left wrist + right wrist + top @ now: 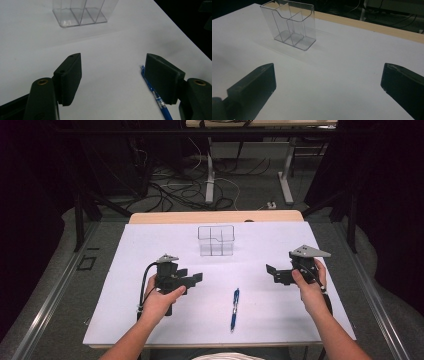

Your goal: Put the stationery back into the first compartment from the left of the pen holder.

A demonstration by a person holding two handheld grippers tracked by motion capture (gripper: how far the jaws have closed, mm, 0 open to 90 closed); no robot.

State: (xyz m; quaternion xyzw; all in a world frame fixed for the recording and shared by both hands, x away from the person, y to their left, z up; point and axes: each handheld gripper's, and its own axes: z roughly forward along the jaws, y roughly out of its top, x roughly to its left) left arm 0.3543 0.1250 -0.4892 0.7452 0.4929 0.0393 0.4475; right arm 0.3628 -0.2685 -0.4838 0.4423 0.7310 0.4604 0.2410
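Left tongs (192, 279) sit parted with nothing between them; we see the blue pen (235, 309) lying flat on the white counter (280, 320), just beside their right pad (162, 77) in the left gripper view, nearer us and between our two hands in the high view. Right tongs (272, 272) gape wide, empty, well apart from the pen. Farther off stands the clear divided organizer (216, 240), upright, its compartments holding nothing.

Left tool (192, 279) held level, jaws apart; right tool (272, 272) likewise, jaws wide apart.
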